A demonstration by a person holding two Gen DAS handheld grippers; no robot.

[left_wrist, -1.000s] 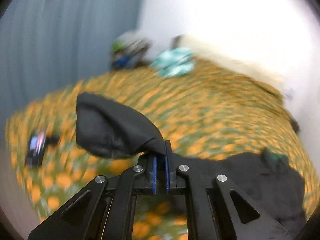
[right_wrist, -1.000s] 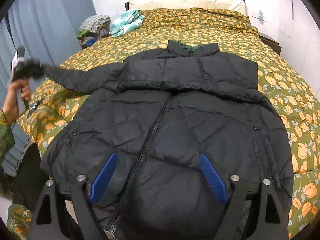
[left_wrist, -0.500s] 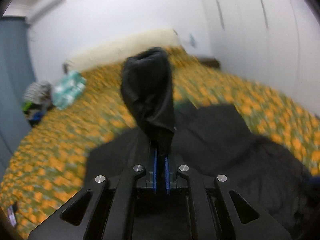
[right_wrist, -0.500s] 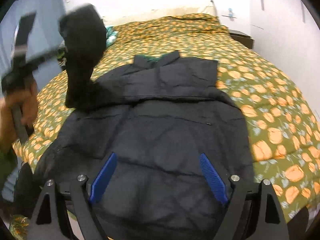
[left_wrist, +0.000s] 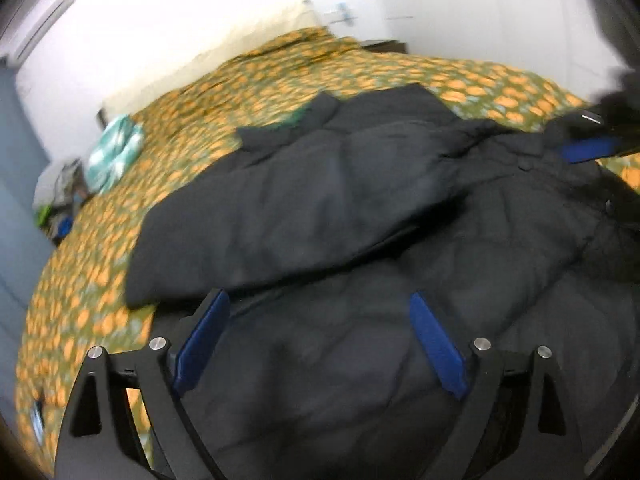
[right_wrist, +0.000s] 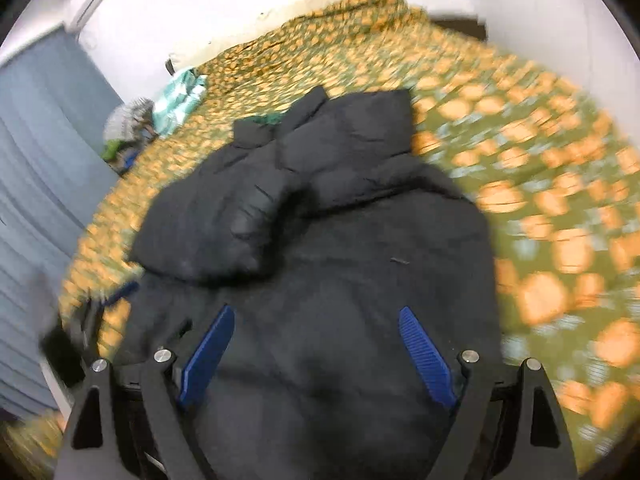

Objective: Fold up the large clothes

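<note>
Jacket: a large black padded jacket (right_wrist: 320, 280) lies on its back across the bed (right_wrist: 560, 208), collar (right_wrist: 280, 120) toward the headboard, hem toward the cameras.
Sleeve on the curtain side: this sleeve (left_wrist: 280, 216) is folded in and lies across the chest, its cuff end near the jacket's edge.
Other sleeve: it appears to lie across the upper chest as well, though motion blur makes this hard to confirm.
Left gripper: the left gripper (left_wrist: 320, 344) has just been opening; its blue pads stand wide apart over the lower part of the jacket, with only the jacket's surface below and no cloth pinched between them.
Right gripper: the right gripper (right_wrist: 316, 352) has its jaws spread wide too, hovering over the lower front of the jacket and holding nothing; in the left wrist view one of its blue fingers shows at the far right edge.
Done so far: judging by how the cloth lies, at least one sleeve fold is complete, and the body is spread flat enough to work on.
Left to do: the body itself is not yet folded; the hem probably has to be brought up toward the collar, perhaps after the sides are tucked in.
Bedside clutter: a teal checked cloth (right_wrist: 180, 96) and a small pile of things (right_wrist: 128, 128) sit well apart from the jacket, near the curtain (right_wrist: 44, 152).
</note>
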